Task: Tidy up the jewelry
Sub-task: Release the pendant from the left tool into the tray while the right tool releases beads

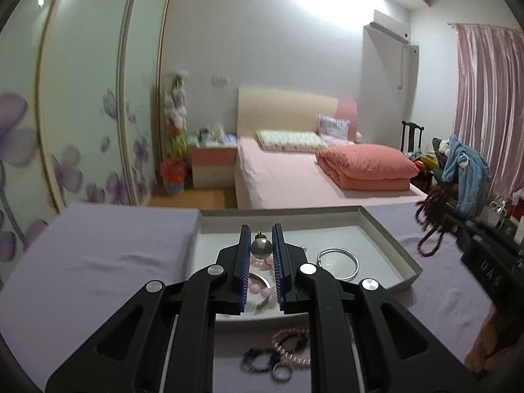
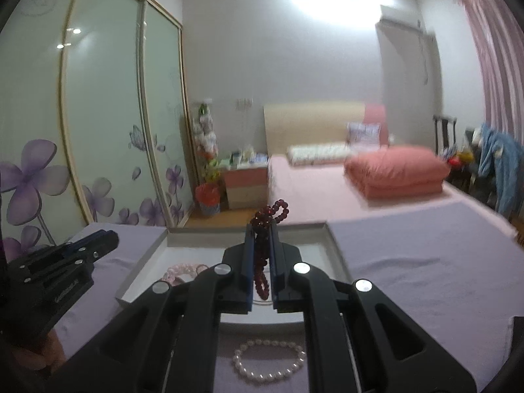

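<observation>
In the left wrist view, the left gripper (image 1: pixel 261 245) hangs over the near-left part of the shallow white tray (image 1: pixel 386 229), its blue pads nearly together and pinching a small silver ball pendant (image 1: pixel 261 248) with a tiny cap on top. A silver bangle (image 1: pixel 338 263) lies in the tray to the right, and dark bead bracelets and a ring (image 1: pixel 281 371) rest on the lilac cloth (image 1: pixel 98 245) near the camera. Lower the pendant onto bare tray floor clear of the bangle before letting go, since a ball will likely roll. In the right wrist view, the right gripper (image 2: pixel 262 245) is closed tight on a dark red bead bracelet (image 2: pixel 262 262), loops showing above and below the pads, over the tray's middle. A pink bracelet (image 2: pixel 183 270) lies in the tray to the left; a pearl bracelet (image 2: pixel 269 362) waits on the cloth nearby. Set the red beads down beside the pink ones, not across them.
</observation>
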